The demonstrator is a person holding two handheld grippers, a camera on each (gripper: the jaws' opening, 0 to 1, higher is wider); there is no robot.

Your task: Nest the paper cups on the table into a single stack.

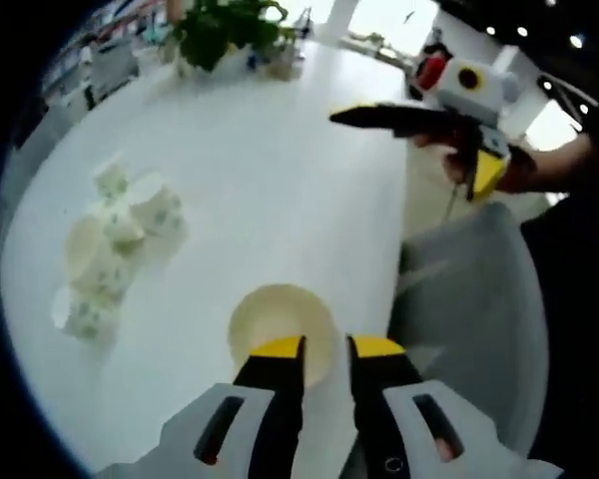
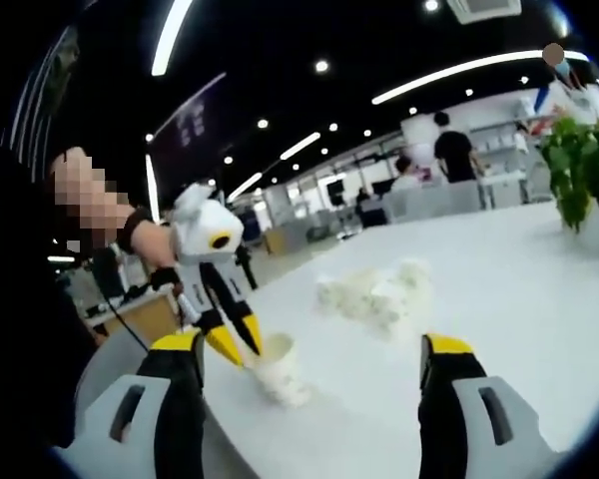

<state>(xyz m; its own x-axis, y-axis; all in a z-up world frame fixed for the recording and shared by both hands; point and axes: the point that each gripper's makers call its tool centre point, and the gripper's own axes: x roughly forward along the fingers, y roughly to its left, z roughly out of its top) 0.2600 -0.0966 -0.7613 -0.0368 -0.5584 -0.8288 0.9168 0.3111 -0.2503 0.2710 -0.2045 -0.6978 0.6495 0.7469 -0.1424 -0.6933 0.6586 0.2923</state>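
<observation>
In the left gripper view, the left tool (image 1: 325, 347) pinches the rim of an upright paper cup (image 1: 280, 329) on the white table (image 1: 280, 170); more cups (image 1: 115, 249) lie scattered nearby.

In the right gripper view, the right tool (image 2: 314, 349) gapes wide, holding nothing; a potted plant (image 2: 584, 165) stands beyond.

The table (image 1: 280, 170) is a smooth white top with a soft sheen. The paper cup (image 1: 280, 324) looks matt and cream inside; the printed cups (image 1: 115, 254) lying in a heap are matt too. Both the left gripper (image 1: 324, 349) and right gripper (image 2: 314, 349) look like hard plastic with yellow tips.
</observation>
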